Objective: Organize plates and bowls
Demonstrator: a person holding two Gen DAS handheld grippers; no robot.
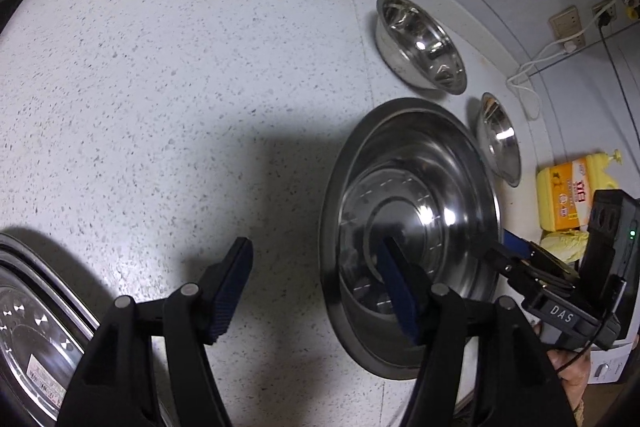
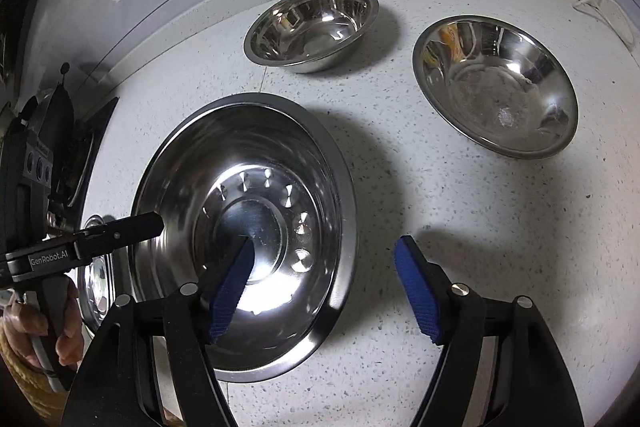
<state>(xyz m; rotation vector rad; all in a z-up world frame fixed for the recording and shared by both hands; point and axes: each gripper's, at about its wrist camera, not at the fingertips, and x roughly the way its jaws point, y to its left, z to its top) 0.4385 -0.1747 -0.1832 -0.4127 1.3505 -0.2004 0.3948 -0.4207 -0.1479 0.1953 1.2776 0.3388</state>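
Left wrist view: left gripper (image 1: 316, 283) spread, empty — large steel basin (image 1: 412, 227) under its right finger. Right wrist view: right gripper (image 2: 324, 287) spread, straddling the basin's rim (image 2: 348, 227); pinching should be square on the rim.

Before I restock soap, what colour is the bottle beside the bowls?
Yellow, with an orange-and-white label: the soap bottle shows only in the left wrist view.

Labelled steel plate (image 1: 36, 327) cut off at the left wrist view's lower left edge, partly behind the tongs.
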